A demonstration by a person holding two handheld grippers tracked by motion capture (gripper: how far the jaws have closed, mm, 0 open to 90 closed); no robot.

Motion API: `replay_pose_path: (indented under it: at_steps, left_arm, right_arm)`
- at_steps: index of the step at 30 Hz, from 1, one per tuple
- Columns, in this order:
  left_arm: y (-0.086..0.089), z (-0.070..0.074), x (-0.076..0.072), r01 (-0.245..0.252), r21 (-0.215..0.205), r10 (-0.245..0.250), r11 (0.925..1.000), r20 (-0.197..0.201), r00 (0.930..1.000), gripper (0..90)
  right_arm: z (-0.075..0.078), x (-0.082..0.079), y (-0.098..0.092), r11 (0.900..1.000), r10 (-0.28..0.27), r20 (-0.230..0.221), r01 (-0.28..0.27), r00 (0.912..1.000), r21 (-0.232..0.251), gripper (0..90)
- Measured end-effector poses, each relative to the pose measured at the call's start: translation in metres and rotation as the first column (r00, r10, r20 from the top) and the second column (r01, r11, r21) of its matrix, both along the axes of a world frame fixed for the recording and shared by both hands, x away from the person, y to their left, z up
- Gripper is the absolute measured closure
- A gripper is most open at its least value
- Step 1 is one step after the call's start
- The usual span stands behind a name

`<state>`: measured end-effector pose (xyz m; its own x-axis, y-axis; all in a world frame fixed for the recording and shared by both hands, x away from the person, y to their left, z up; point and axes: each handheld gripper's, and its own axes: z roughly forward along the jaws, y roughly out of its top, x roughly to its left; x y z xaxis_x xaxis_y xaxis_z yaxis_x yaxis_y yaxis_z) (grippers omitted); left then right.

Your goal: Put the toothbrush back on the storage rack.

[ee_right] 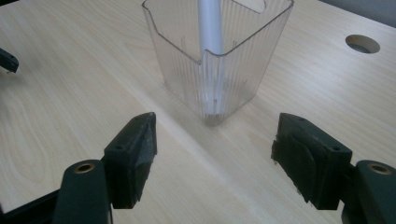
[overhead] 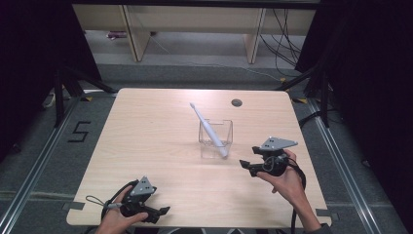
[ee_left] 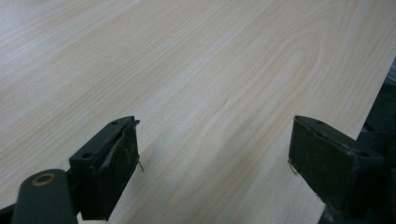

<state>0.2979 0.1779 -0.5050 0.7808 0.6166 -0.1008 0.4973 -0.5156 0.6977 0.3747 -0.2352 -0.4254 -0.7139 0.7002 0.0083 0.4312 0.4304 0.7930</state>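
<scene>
**A:** Near the middle of the tabletop [overhead: 146, 141], a little toward my right, stands the clear cup [overhead: 215, 139]. It is upright, square in section with ribbed walls, and a white toothbrush [overhead: 208, 129] leans in it: the lower end sits in the near corner of the cup, the upper end tilts away and to the left, over the rim.

**B:** And your right tool?

**A:** My right tool [overhead: 246, 165] is just beside the cup, on its near right side, and apart from it. The jaws stand wide with nothing between them. In the right gripper view the cup [ee_right: 219, 56] sits straight ahead between the two black jaws, farther off, with bare wood in the gap.

**B:** How is the hand set?

**A:** My right hand [overhead: 282, 178] grips the tool from behind and below, the forearm coming in from the bottom right edge. The jaws point left toward the cup, roughly level, and the grey plate rides on top.

**B:** The other side?

**A:** My left tool [overhead: 163, 211] is well apart from the cup, down at the near left edge of the tabletop. My left hand [overhead: 117, 219] wraps it from the left, jaws pointing right along the edge. They are wide too, empty; the left gripper view shows plain wood grain [ee_left: 210, 84] between them.

**B:** Anything else on the surface?

**A:** A round cable hole [overhead: 236, 102] near the far edge, behind the cup.
</scene>
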Motion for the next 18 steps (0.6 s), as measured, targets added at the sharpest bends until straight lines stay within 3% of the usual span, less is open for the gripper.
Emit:
replay_pose_path:
  at_steps: [2,6,7,8,12,13,14,17,18]
  left_arm:
    - [0.000,0.000,0.000,-0.001,-0.001,0.001,1.0000,-0.001,1.0000,15.3]
    - [0.000,0.000,0.000,-0.002,-0.002,0.002,1.0000,-0.001,1.0000,15.3]
    - [0.000,0.000,0.000,-0.002,-0.002,0.002,1.0000,-0.001,1.0000,15.3]
    - [0.000,0.000,0.000,-0.002,-0.001,0.002,1.0000,0.000,1.0000,15.3]
    - [0.000,0.000,0.000,-0.001,-0.002,0.001,1.0000,0.000,1.0000,15.3]
    - [0.000,0.000,0.000,-0.001,-0.002,0.001,1.0000,0.000,1.0000,15.3]
    - [0.000,0.000,0.000,-0.002,-0.002,0.002,1.0000,0.000,1.0000,15.3]
    - [0.000,0.000,0.000,-0.002,-0.002,0.002,1.0000,0.000,1.0000,15.3]
    - [0.000,0.000,0.000,-0.002,-0.003,0.002,1.0000,-0.001,1.0000,15.3]
  right_arm:
    - [-0.002,-0.002,0.000,1.000,0.001,-0.018,-0.001,0.9998,0.013,29.9]
    - [-0.005,-0.005,-0.001,1.000,0.001,0.003,-0.001,1.0000,0.001,29.2]
    - [-0.007,-0.007,0.000,1.000,-0.006,-0.019,0.007,0.9998,0.018,28.8]
    - [-0.007,-0.006,-0.002,1.000,0.002,0.010,-0.002,1.0000,-0.006,28.6]
    - [-0.011,-0.009,-0.002,1.000,-0.001,-0.006,0.001,1.0000,0.004,28.5]
    - [-0.012,-0.011,-0.001,1.000,-0.011,-0.037,0.011,0.9993,0.010,28.6]
    - [-0.013,-0.010,-0.002,1.000,-0.006,-0.002,0.006,1.0000,0.003,28.5]
    - [-0.016,-0.011,-0.004,1.000,-0.002,-0.021,0.003,0.9998,0.008,28.6]
    - [-0.017,-0.011,-0.004,1.000,-0.003,-0.004,0.003,1.0000,0.011,28.5]
